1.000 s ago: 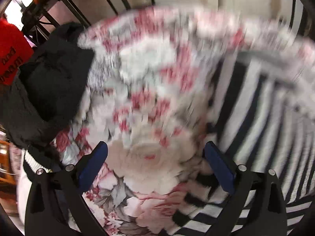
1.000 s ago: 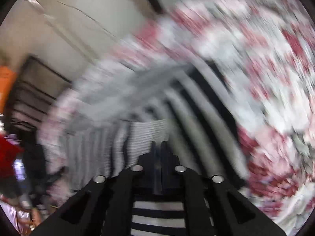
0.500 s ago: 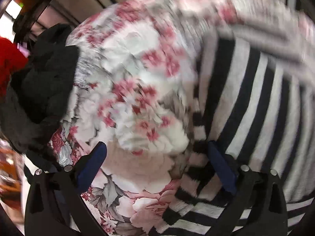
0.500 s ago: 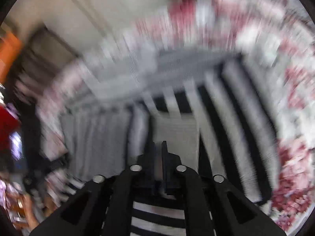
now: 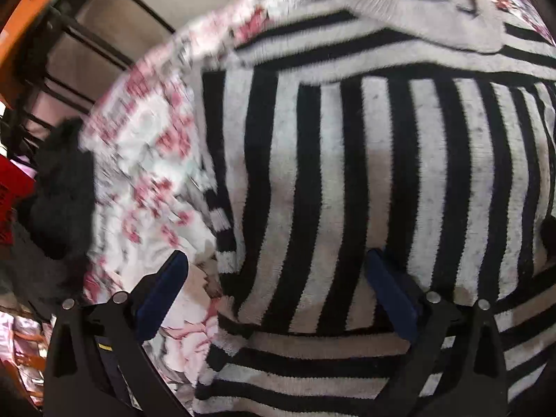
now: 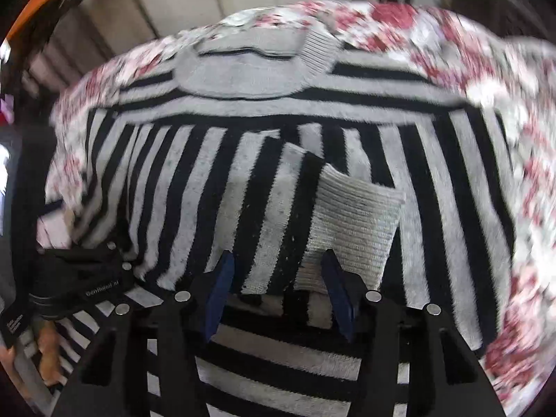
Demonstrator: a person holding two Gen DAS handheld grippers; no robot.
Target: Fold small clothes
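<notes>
Nearest in the right wrist view, the right gripper (image 6: 278, 278) has just been opening; its blue pads stand apart with the folded sleeve cuff (image 6: 351, 222) of the striped sweater (image 6: 194, 187) between them, not pressed. The left gripper (image 5: 278, 288) is spread wide above the sweater's striped body, grasping nothing. Beyond both grippers the sweater lies flat on a floral bedspread (image 5: 146, 160), its grey collar (image 6: 243, 73) farthest off.
</notes>
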